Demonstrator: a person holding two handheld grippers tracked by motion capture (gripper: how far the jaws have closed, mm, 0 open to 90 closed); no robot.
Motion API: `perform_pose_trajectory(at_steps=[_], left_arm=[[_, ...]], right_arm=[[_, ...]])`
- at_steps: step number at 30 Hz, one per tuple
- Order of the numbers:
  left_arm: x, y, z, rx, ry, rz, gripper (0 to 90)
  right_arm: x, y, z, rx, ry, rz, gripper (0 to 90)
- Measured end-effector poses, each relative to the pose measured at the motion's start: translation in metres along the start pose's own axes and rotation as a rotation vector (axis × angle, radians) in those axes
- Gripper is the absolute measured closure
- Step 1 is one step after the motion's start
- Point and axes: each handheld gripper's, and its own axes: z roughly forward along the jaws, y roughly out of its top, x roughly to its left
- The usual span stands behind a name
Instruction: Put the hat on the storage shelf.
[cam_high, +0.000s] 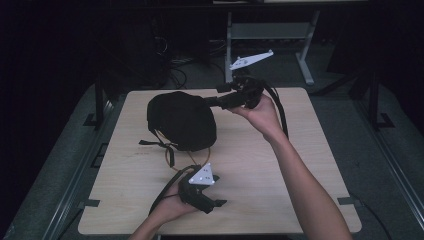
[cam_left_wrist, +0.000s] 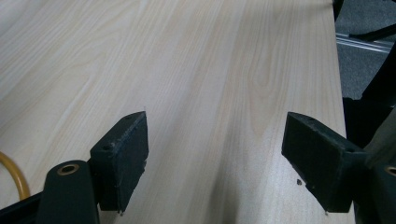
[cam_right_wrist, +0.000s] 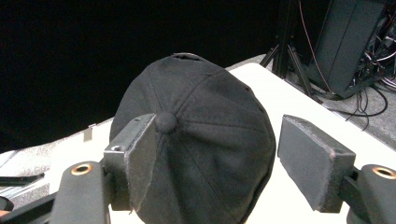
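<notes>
Wooden table (cam_high: 260, 165) carries a black, domed, panel-stitched cap (cam_high: 181, 120).

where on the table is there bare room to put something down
The right half of the table is bare, from the black cap across to the right edge, though the right forearm crosses it. The near-left corner is also free. The middle-left is crowded: cap, straps and left gripper.
</notes>
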Motion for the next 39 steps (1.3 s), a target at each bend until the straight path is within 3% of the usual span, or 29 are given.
perform_pose_trajectory(at_steps=[8, 19, 24, 39], left_arm=[[-0.001, -0.001, 0.002, -0.003, -0.002, -0.017, 21.5], [-0.003, -0.002, 0.003, 0.018, 0.004, -0.001, 21.1], [-0.002, -0.003, 0.003, -0.004, 0.001, -0.021, 21.0], [0.0, -0.004, 0.002, -0.009, 0.003, -0.016, 20.7]], right_arm=[[-0.002, -0.01, -0.013, 0.019, -0.027, -0.012, 24.1], [-0.008, -0.025, -0.029, 0.019, -0.048, 0.006, 23.4], [-0.009, -0.033, -0.035, 0.031, -0.04, 0.008, 23.4], [-0.012, -0.058, -0.057, 0.047, -0.077, 0.025, 23.3]])
